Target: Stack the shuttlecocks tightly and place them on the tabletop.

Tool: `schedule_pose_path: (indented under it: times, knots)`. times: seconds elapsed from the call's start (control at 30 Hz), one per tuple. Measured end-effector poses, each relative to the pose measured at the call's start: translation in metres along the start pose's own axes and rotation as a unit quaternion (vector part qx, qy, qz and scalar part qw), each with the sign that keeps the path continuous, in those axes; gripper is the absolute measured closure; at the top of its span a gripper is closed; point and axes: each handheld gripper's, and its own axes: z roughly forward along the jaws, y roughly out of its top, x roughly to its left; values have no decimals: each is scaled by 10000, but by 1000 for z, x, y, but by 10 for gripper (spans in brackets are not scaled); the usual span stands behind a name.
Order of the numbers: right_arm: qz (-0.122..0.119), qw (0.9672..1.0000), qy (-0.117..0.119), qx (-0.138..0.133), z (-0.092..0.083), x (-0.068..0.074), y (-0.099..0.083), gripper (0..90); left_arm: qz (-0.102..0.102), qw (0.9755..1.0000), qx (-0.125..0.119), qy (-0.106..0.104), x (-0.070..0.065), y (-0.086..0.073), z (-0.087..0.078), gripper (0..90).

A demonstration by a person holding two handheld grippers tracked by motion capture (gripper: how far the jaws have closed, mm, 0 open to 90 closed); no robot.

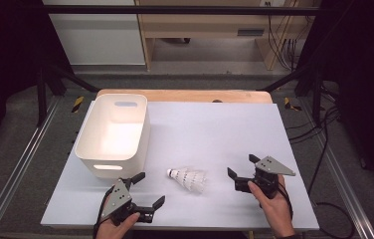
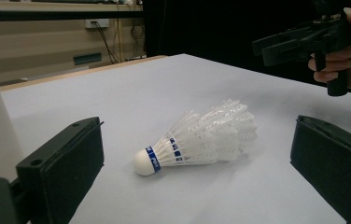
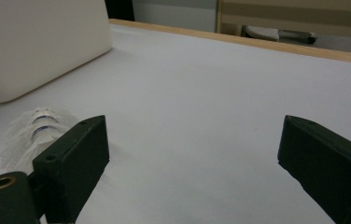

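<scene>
Nearest to the person, the left gripper [image 1: 144,190] is held low over the front edge of the worktop [image 1: 215,129], and its jaws stand wide open with nothing between them. A little further in, on the other side, the right gripper [image 1: 240,173] is held in the person's hand, also with jaws spread and empty.

Between the two, the shuttlecock [image 1: 188,179] lies on its side on the white surface. In the left gripper view the shuttlecock [image 2: 197,138] sits just ahead of the open jaws and roughly in the gap between them. Its long axis runs across that gap, with the cork toward the one jaw and the feathers toward the other. From the right gripper it lies off to the side, outside its jaws. So the left gripper seems better placed to take it.

Further back on the left stands the white bin [image 1: 111,133], which is empty.
</scene>
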Motion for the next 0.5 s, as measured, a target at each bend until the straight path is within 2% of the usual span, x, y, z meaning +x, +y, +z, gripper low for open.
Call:
schedule_pose_path:
  times: [0.1,0.23,0.37,0.5]
  knots:
    - [50,9999,-124,-107,-3,-6,-4,94,6,10000,22,-39,0,0,1,22]
    - [-194,9981,-506,-293,-5,-11,-10,96,-11,10000,-7,-46,1,1,1,20]
    - [-138,9974,-508,-486,-9,-12,-11,93,5,10000,16,-86,0,2,2,19]
    - [-157,9976,-466,-487,-9,-11,-13,89,82,9998,122,-160,-2,4,3,19]
